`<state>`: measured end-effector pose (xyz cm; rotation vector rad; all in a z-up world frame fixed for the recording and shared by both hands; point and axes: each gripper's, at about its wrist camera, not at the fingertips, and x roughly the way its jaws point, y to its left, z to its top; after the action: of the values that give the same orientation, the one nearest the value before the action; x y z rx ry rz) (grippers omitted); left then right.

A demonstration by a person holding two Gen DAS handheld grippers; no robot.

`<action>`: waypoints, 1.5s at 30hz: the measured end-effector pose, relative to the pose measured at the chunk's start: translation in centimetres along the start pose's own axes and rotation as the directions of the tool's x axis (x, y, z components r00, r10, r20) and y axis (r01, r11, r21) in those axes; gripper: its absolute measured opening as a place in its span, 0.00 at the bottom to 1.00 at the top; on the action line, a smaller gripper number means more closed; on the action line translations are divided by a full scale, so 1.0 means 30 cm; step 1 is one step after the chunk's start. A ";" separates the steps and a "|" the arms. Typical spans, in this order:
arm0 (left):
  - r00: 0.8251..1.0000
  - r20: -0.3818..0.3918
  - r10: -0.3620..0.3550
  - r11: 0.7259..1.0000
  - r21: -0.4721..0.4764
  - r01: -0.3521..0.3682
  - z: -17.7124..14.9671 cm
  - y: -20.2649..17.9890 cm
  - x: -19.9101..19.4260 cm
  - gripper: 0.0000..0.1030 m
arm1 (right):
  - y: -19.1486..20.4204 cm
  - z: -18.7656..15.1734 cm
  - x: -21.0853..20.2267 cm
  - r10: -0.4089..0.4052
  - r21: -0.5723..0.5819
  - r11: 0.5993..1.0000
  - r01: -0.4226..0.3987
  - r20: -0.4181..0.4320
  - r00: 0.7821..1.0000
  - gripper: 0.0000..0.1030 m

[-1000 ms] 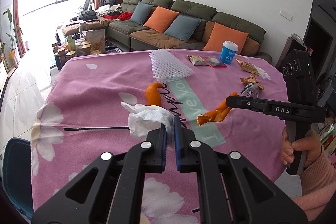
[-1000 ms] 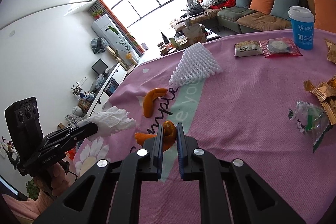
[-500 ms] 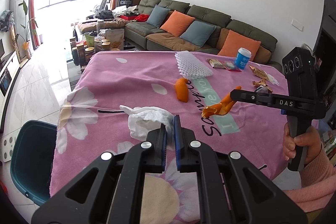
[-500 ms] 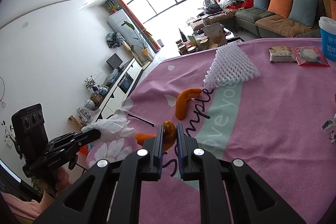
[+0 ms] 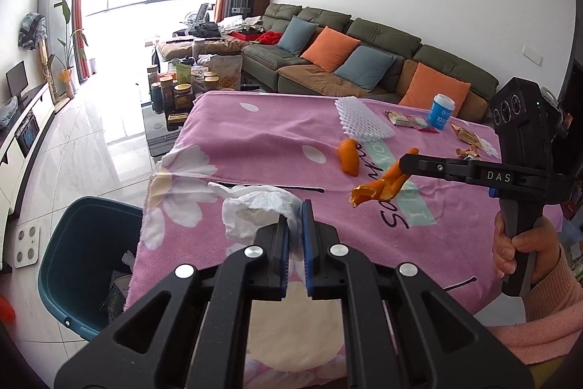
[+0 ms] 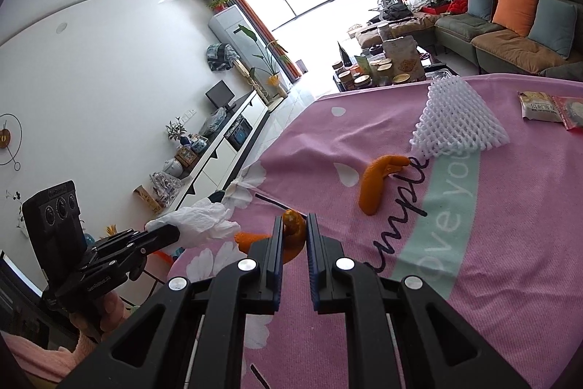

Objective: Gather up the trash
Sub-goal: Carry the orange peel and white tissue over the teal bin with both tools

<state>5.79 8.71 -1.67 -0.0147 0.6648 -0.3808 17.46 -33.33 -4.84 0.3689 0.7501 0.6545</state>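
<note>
My left gripper (image 5: 295, 219) is shut on a crumpled white tissue (image 5: 255, 210) and holds it above the pink tablecloth's left part; it shows in the right wrist view (image 6: 164, 229) with the tissue (image 6: 198, 223). My right gripper (image 6: 294, 226) is shut on an orange peel (image 6: 291, 236) and holds it in the air; it shows in the left wrist view (image 5: 402, 164) with the peel (image 5: 382, 186). A dark teal bin (image 5: 87, 257) stands on the floor left of the table. A second orange peel (image 5: 348, 155) lies on the cloth.
A white foam fruit net (image 5: 360, 123), snack wrappers (image 5: 408, 121), a blue paper cup (image 5: 441, 112) and gold wrappers (image 5: 466, 141) lie at the table's far side. A sofa (image 5: 364, 61) stands behind. A low table with jars (image 5: 186, 86) stands at the far left.
Both grippers have drawn back and to the left with their loads. The teal bin has come further into the left wrist view.
</note>
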 end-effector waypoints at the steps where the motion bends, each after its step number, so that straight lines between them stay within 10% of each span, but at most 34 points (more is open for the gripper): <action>1: 1.000 0.003 0.006 1.000 -0.003 -0.006 -0.001 0.007 -0.008 0.07 | 0.006 0.003 0.005 0.005 -0.003 1.000 -0.005 -0.002 1.000 0.10; 45: 0.974 0.049 0.223 0.971 -0.100 -0.217 -0.022 0.257 -0.163 0.07 | 0.244 0.044 0.249 0.146 -0.095 0.983 -0.157 -0.112 0.983 0.10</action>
<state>4.48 17.67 -0.30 -0.0414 0.6176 -0.1342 19.52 -23.03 -3.88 0.3005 0.7897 0.8584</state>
